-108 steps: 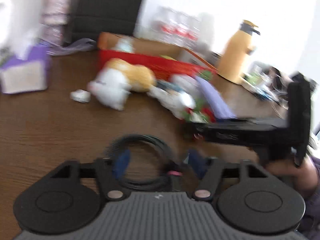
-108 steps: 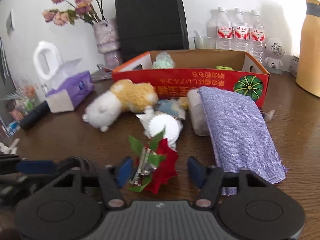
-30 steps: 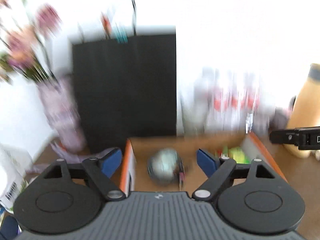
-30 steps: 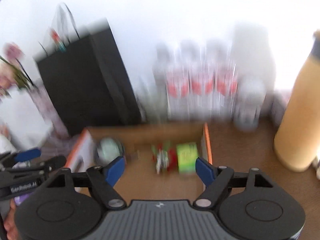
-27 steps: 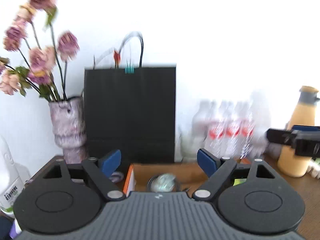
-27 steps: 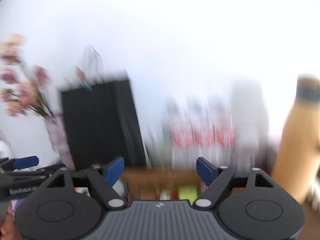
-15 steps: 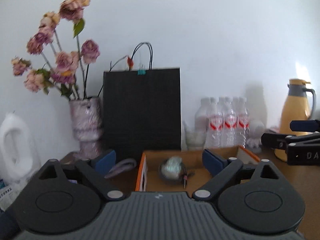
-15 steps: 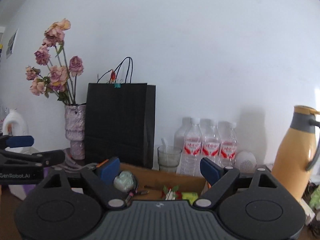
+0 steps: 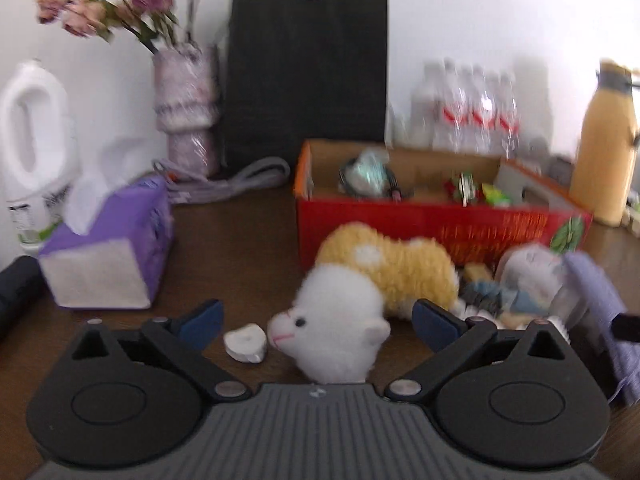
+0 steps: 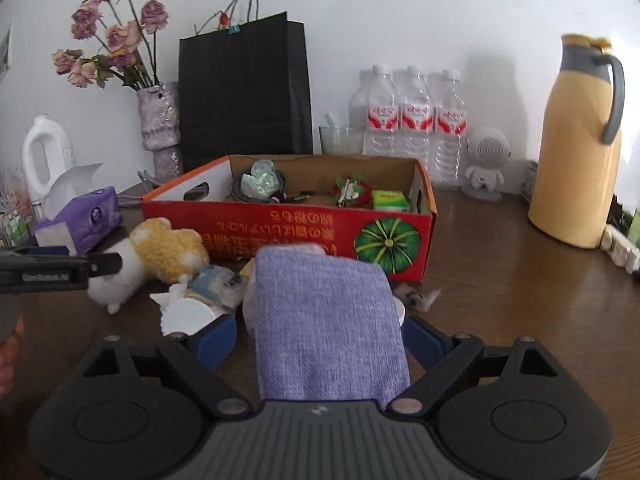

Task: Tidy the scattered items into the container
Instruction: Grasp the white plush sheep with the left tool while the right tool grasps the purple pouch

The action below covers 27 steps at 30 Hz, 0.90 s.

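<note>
I look at the red box [image 10: 288, 236] first, the biggest thing. It sits on the brown bench [image 10: 500, 300] and it is where the things go.

Next is the purple cloth [image 10: 328, 320]. It lies in front of the box, draped over a lumpy thing. It looks soft and floppy and light. My right gripper [image 10: 320, 340] has one finger on each side of it. Those fingers are opening and do not press on it yet. I think I should pinch a thick fold near the middle, or it will slide and hang down.

Then the fluffy toy sheep [image 9: 360, 292], white head and yellow body, lying in front of the box. It looks squishy and light. My left gripper [image 9: 316, 320] has its fingers opening wide around the head, not touching. I would squeeze the head.

Smallest is a little white piece [image 9: 245, 342] beside the sheep's nose. It looks hard and easy to drop.
</note>
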Available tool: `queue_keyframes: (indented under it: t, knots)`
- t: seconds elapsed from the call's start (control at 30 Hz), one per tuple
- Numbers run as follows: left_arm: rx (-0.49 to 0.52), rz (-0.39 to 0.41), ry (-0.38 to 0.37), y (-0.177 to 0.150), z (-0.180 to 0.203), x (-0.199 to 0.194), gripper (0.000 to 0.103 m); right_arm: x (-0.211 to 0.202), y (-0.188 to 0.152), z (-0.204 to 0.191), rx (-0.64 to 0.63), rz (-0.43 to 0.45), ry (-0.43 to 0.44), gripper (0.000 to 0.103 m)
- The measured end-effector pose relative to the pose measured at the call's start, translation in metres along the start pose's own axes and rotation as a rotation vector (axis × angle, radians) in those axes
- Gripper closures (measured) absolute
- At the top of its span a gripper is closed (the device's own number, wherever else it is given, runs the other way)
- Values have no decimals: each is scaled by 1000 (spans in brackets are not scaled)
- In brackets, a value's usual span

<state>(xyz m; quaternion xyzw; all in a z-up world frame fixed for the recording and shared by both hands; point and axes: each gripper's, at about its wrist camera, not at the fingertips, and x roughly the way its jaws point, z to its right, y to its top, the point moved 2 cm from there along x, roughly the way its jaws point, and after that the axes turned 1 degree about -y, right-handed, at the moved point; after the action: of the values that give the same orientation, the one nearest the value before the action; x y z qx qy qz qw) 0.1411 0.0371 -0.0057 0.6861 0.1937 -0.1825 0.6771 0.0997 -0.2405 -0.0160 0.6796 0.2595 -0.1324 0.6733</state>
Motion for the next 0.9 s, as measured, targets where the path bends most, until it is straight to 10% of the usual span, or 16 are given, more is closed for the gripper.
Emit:
queue_keyframes:
  t: [0.1, 0.2, 0.37, 0.6, 0.9]
  knots:
    - [62, -50, -7, -8, 9, 6, 10, 3, 0, 2, 13, -23, -8, 13]
    - [48, -64, -10, -10, 6, 6, 41, 6, -7, -1, -11, -55, -17, 13]
    - [10, -70, -11, -4, 1, -2, 46, 8, -17, -2, -29, -100, -21, 17]
    - [60, 38, -24, 21, -1, -62, 47, 0, -16, 5, 31, -64, -12, 58]
    - [151, 11, -47, 21, 5, -126, 48, -42, -5, 5, 70, 40, -1, 80]
